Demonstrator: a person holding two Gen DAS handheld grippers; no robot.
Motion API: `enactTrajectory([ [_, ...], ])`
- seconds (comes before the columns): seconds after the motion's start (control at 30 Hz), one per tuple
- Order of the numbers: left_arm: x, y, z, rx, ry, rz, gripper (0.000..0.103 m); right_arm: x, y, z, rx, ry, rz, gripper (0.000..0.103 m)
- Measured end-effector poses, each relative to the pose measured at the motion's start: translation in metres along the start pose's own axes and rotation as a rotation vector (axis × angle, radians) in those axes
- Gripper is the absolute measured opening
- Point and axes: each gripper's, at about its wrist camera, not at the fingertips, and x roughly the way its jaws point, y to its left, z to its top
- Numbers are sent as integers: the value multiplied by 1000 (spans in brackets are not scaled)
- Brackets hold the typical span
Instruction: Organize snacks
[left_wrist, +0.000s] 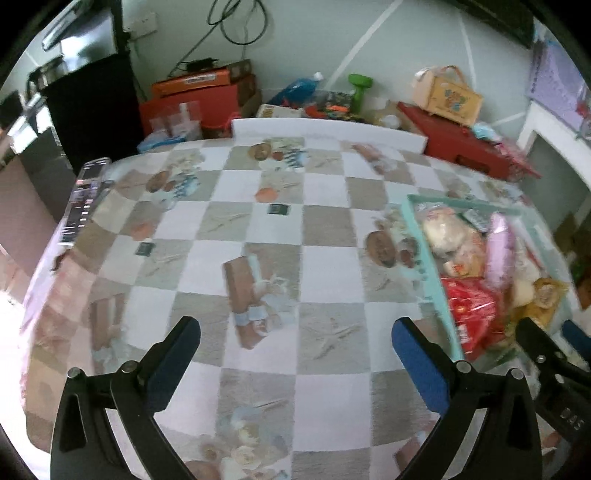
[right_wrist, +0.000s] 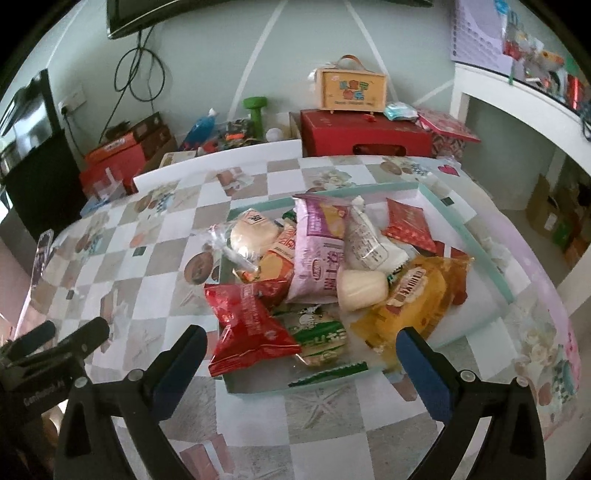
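A shallow tray with a mint-green rim (right_wrist: 468, 225) holds a pile of several snack packets. Among them are a red packet (right_wrist: 247, 332), a purple one (right_wrist: 317, 251), a yellow one (right_wrist: 410, 295) and a green one (right_wrist: 321, 336). My right gripper (right_wrist: 301, 338) hovers open over the tray's near edge, its pads clear of the red and green packets below. My left gripper (left_wrist: 295, 332) stands open above bare checkered tablecloth, left of the tray's rim (left_wrist: 428, 258), with nothing between its fingers. Each gripper shows at the edge of the other's view.
A phone (left_wrist: 85, 195) lies at the table's left edge. Two small dark cards (left_wrist: 279, 209) lie mid-table. A white foam board (left_wrist: 325, 129) stands along the far edge. Behind it are a red box (left_wrist: 461, 144) and clutter. A black cabinet (left_wrist: 92, 110) stands at the left.
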Motion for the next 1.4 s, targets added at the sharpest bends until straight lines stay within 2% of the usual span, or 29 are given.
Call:
enactTrajectory([
  [0.1,2,-2,-1,21,-1,36,103,3,2,-1,-12,7,-9,103],
  [0.37,12,-9,-5,42,36,33,103,12,-2,-4,-33,30,-34,103],
  [0.77,29,-18,-12,70,88,39,103,21,-23,-5,43,39,-51,103],
  [1.4,43,-15,-15,62,125,41,103,33,-17,-4,31,27,-58,103],
])
